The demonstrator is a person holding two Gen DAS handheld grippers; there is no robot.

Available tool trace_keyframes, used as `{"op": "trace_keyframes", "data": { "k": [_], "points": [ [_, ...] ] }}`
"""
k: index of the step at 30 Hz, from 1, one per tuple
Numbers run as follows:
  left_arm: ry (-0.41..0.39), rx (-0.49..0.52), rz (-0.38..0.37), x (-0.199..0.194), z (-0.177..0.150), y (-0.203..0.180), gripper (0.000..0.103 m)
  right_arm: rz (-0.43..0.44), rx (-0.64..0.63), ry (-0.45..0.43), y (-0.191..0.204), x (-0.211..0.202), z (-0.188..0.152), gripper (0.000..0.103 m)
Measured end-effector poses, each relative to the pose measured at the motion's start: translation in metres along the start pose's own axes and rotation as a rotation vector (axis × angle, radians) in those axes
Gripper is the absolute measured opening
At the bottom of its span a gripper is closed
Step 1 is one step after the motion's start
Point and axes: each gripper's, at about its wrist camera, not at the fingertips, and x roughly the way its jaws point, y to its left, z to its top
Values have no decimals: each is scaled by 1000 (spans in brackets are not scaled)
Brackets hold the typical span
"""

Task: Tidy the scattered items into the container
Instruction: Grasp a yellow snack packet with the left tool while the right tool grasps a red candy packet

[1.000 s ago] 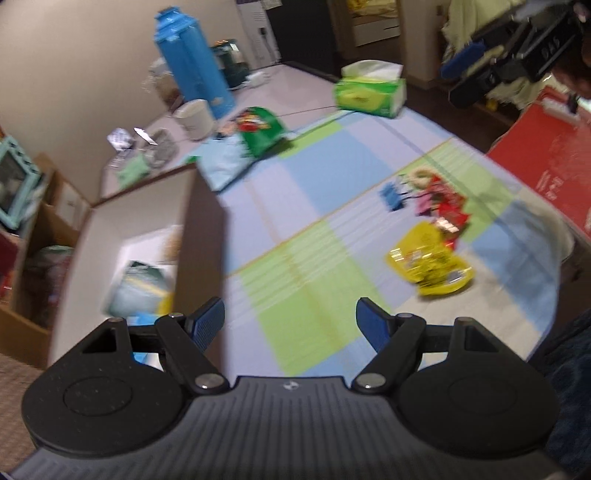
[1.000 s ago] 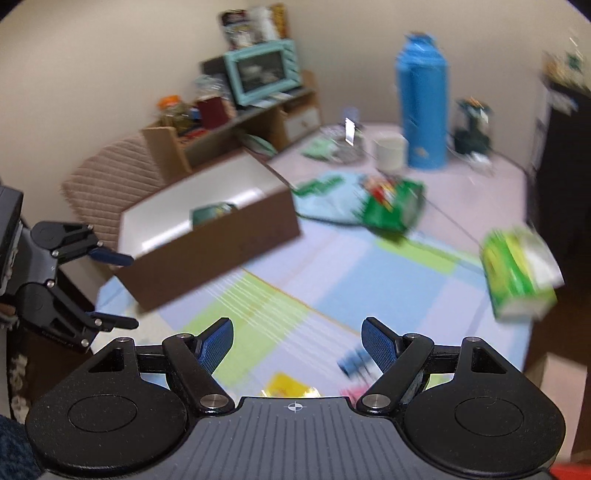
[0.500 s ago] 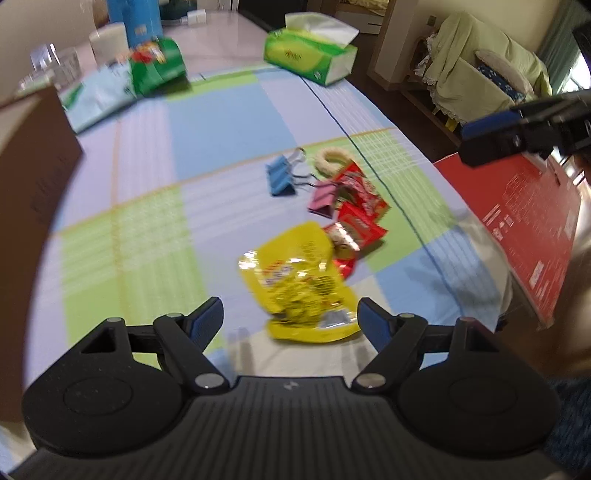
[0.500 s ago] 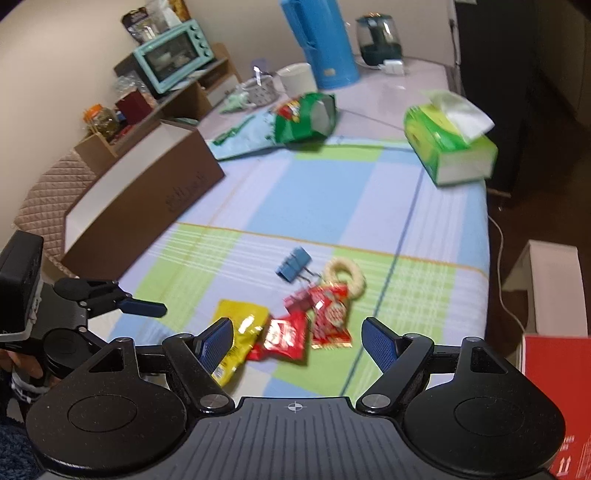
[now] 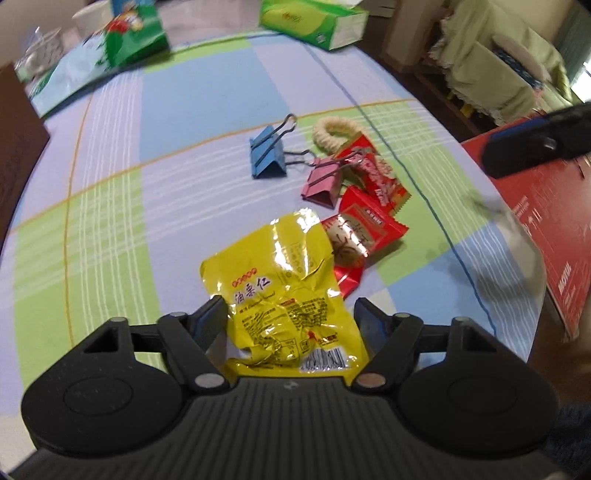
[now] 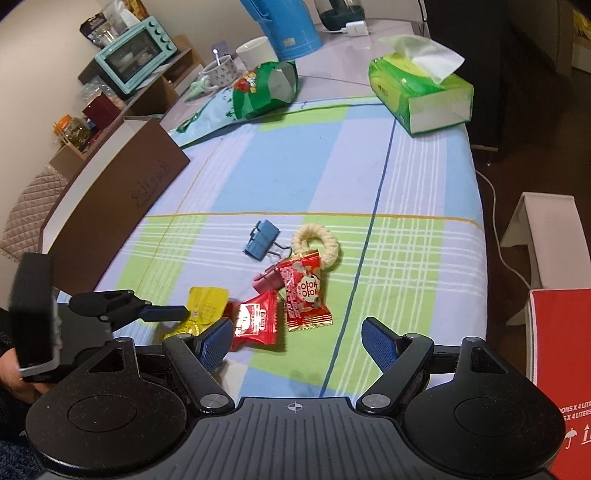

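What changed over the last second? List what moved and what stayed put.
The left gripper swung away from the brown box and closed in on the yellow packet, which now lies between its open fingers, ungripped. The right gripper turned toward the pile, open and empty. Blue clip, pink clip and red packets lie unmoved.

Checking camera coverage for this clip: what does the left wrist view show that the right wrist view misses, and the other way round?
Only the left wrist view shows the yellow packet lying between the open left gripper's fingers, and the covered chairs.

Only the right wrist view shows the brown box, the toaster oven, the blue flask, and the open, empty right gripper.

Both show the blue clip, pink clip, red packets, rope ring and tissue box.
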Motion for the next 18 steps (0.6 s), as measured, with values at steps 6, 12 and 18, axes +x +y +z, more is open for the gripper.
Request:
{"op": "trace_keyframes", "data": {
  "k": [6,12,18],
  "points": [
    [-25,65,30,-20,-7,13,41,-23,-1,6,-1,20,-3,79],
    [4,34,101,-25,-21,40,44,-66,-26,-13,-1,43,0,79],
    [-3,-44,126,-14,-18,52,57,-123,-93,-2,5,65,7,79]
  ]
}}
